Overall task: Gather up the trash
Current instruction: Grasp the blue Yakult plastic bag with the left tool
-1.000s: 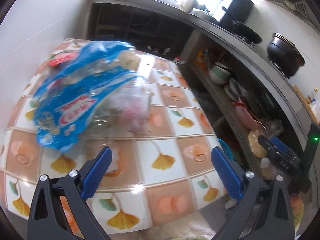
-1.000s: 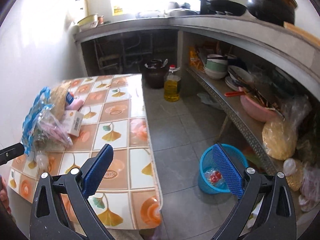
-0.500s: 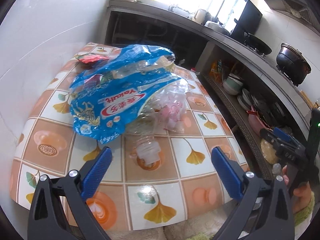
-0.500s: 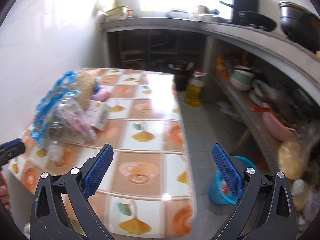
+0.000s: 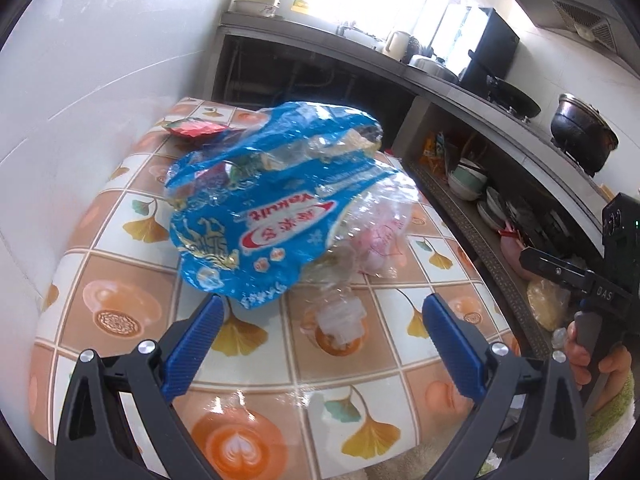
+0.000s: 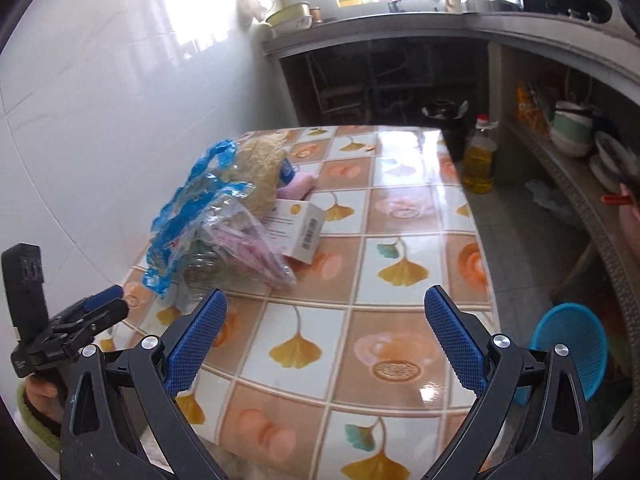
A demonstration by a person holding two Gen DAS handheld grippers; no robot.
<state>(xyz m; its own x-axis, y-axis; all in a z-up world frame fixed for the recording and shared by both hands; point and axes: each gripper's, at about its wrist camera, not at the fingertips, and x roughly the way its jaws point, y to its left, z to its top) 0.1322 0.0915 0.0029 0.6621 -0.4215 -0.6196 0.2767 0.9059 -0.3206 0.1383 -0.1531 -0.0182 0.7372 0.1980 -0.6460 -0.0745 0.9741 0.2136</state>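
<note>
The left gripper (image 5: 320,336) hangs over the near edge of the worktop (image 5: 120,320), a table under a glossy cloth printed with orange squares and yellow ginkgo leaves. Its blue-padded fingers (image 5: 192,340) are spread wide with nothing between them. Just beyond them lies the trash: a crumpled blue plastic Yakult wrapper (image 5: 260,216) resting over a clear plastic bottle (image 5: 336,312), whose neck points toward the camera, and a clear crinkled bag with pink contents (image 5: 380,232) on the wrapper's right. A red foil packet (image 5: 192,128) lies behind the heap, near the white tiled wall (image 5: 80,80).

The right gripper (image 6: 324,336) hovers above the same worktop further to the right, its fingers (image 6: 452,336) likewise wide apart and holding nothing. From this view a small white cardboard box (image 6: 300,228) leans against the heap, with a pale straw-coloured bundle (image 6: 256,168) and a pink object (image 6: 298,184) behind it. A round blue plastic basket (image 6: 572,344) stands on the floor right of the table, and a bottle of yellow oil (image 6: 480,160) stands further back.
</note>
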